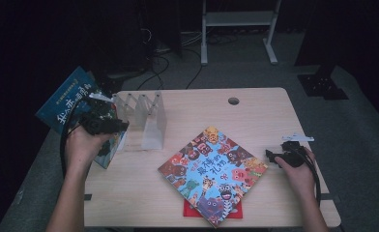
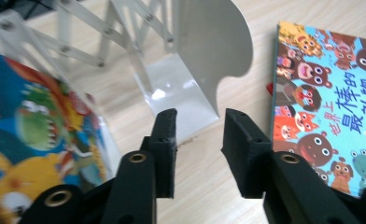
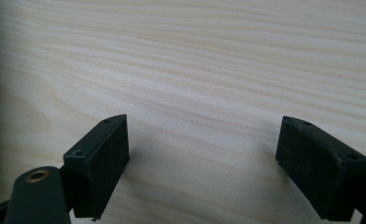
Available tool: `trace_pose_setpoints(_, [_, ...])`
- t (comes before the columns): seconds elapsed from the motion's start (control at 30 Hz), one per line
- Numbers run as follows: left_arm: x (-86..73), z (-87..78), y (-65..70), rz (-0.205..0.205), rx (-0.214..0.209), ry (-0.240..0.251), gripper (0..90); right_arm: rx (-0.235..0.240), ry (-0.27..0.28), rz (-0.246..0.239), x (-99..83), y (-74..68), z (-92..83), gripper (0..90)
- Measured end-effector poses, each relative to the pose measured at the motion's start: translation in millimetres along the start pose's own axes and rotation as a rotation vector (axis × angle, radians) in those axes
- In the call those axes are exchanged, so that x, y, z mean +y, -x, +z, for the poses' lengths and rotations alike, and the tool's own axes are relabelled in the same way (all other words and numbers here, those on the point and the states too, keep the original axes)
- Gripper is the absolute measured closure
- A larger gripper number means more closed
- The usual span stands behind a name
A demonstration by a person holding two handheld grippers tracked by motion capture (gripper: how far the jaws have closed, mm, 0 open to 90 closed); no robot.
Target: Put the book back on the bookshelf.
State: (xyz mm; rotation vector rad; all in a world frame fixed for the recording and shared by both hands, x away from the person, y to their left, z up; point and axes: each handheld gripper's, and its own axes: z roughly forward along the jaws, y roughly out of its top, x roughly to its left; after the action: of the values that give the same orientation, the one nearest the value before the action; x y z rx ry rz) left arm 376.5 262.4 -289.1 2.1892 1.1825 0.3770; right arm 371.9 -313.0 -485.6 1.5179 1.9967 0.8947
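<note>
left hand-held gripper (image 2: 197,140) parted, empty | right hand-held gripper (image 3: 202,161) wide, empty | red book (image 1: 190,209) mostly covered

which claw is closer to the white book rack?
Left. The left claw sits right beside the white book rack, at its left end, jaws open with nothing between them. The right claw is across the table, beyond the colourful animal book, over bare wood.

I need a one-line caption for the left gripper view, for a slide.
Open left gripper above the wooden table, between a leaning picture book, a white expandable book stand and a flat animal picture book.
</note>
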Motion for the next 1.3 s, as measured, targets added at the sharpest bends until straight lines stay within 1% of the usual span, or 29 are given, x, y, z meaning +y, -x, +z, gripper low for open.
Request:
trace_pose_setpoints(0.03, [-3.8, 4.8, 3.0, 0.004, 0.016, -0.002, 59.8, 0.000, 0.000, 0.000, -0.1, 0.0, 0.0, 16.2])
trace_pose_setpoints(0.07, [-6.2, 7.8, 4.5, 0.012, 0.024, -0.003, 56.1, 0.002, 0.000, -0.003, -0.2, 0.1, -0.2, 16.1])
trace_pose_setpoints(0.17, [-15.7, 18.8, 9.5, 0.035, 0.036, -0.016, 49.5, 0.003, 0.000, -0.003, -0.2, 0.1, -0.2, 16.0])
trace_pose_setpoints(0.2, [-19.1, 22.4, 11.8, 0.040, 0.041, -0.012, 45.0, 0.004, 0.000, -0.004, -0.2, 0.1, -0.2, 15.0])
trace_pose_setpoints(0.27, [-27.2, 28.8, 17.2, 0.071, 0.069, 0.000, 39.0, 0.005, -0.004, -0.004, -0.4, -0.5, 0.0, 13.4])
trace_pose_setpoints(0.3, [-31.1, 31.4, 19.8, 0.088, 0.072, 0.007, 38.6, 0.004, -0.005, -0.004, -0.5, -0.5, -0.1, 13.3])
trace_pose_setpoints(0.33, [-36.3, 34.7, 22.6, 0.094, 0.061, 0.021, 37.9, 0.004, -0.004, -0.007, -0.6, -0.3, -0.1, 13.0])
trace_pose_setpoints(0.37, [-39.2, 36.8, 23.9, 0.101, 0.057, 0.021, 36.7, 0.002, -0.005, -0.006, -0.8, -0.4, -0.2, 12.7])
trace_pose_setpoints(0.43, [-46.7, 43.1, 27.7, 0.123, 0.055, 0.013, 34.7, 0.000, -0.006, 0.000, -0.9, -0.7, -0.4, 12.4])
trace_pose_setpoints(0.5, [-54.3, 50.2, 30.2, 0.132, 0.052, -0.011, 32.8, -0.003, -0.007, 0.002, -0.9, -0.8, -0.3, 11.9])
trace_pose_setpoints(0.57, [-62.8, 57.0, 31.2, 0.128, 0.049, -0.014, 28.6, -0.006, -0.008, 0.003, -1.0, -1.0, -0.4, 11.2])
trace_pose_setpoints(0.67, [-77.8, 65.5, 31.8, 0.103, 0.045, 0.011, 27.0, -0.007, -0.010, 0.005, -1.0, -0.9, -0.2, 10.7])
trace_pose_setpoints(0.73, [-87.3, 72.4, 32.4, 0.094, 0.046, 0.013, 22.4, -0.006, -0.010, 0.007, -1.0, -1.0, -0.3, 10.7])
trace_pose_setpoints(0.77, [-91.0, 74.9, 32.5, 0.093, 0.047, 0.013, 18.4, -0.006, -0.011, 0.007, -1.0, -1.0, -0.3, 10.7])
trace_pose_setpoints(0.8, [-97.0, 79.2, 32.1, 0.101, 0.037, 0.013, 17.6, -0.006, -0.011, 0.007, -1.0, -1.0, -0.3, 10.8])
trace_pose_setpoints(0.83, [-101.6, 82.8, 32.2, 0.103, 0.031, 0.014, 16.1, -0.007, -0.011, 0.007, -1.0, -1.0, -0.3, 10.8])
trace_pose_setpoints(0.87, [-106.3, 86.4, 32.7, 0.095, 0.027, 0.008, 14.4, -0.007, -0.010, 0.008, -1.0, -1.1, -0.3, 10.9])
trace_pose_setpoints(0.9, [-110.3, 90.1, 32.9, 0.101, 0.019, 0.002, 12.6, -0.007, -0.010, 0.008, -1.0, -1.1, -0.4, 11.6])
trace_pose_setpoints(0.97, [-118.7, 96.3, 33.5, 0.107, 0.014, -0.001, 9.5, -0.008, -0.007, 0.007, -1.1, -1.1, -1.0, 13.5])
trace_pose_setpoints(1.0, [-122.2, 98.5, 33.2, 0.111, 0.004, -0.012, 9.0, -0.003, -0.004, 0.003, -1.4, -1.3, -1.3, 15.3])
trace_pose_setpoints(1.07, [-128.0, 102.8, 32.2, 0.118, -0.009, -0.031, 6.8, 0.009, 0.002, -0.010, -1.5, -1.6, -2.4, 20.3])
trace_pose_setpoints(1.1, [-130.8, 104.7, 32.2, 0.111, -0.010, -0.033, 5.0, 0.014, 0.000, -0.013, -1.2, -2.2, -3.4, 23.8])
trace_pose_setpoints(1.13, [-133.9, 106.9, 31.8, 0.103, -0.021, -0.028, 4.8, 0.017, -0.003, -0.020, -0.9, -2.6, -4.3, 25.6])
trace_pose_setpoints(1.2, [-138.2, 109.6, 30.0, 0.103, -0.034, -0.035, 3.4, 0.019, -0.004, -0.035, -0.5, -4.0, -6.9, 30.4])
trace_pose_setpoints(1.23, [-140.0, 110.6, 29.5, 0.101, -0.037, -0.035, 2.9, 0.017, -0.004, -0.038, -0.4, -4.9, -8.7, 31.2])
trace_pose_setpoints(1.3, [-143.5, 112.4, 29.4, 0.108, -0.045, -0.020, 2.0, 0.032, 0.008, -0.038, 0.2, -5.7, -13.7, 32.8])
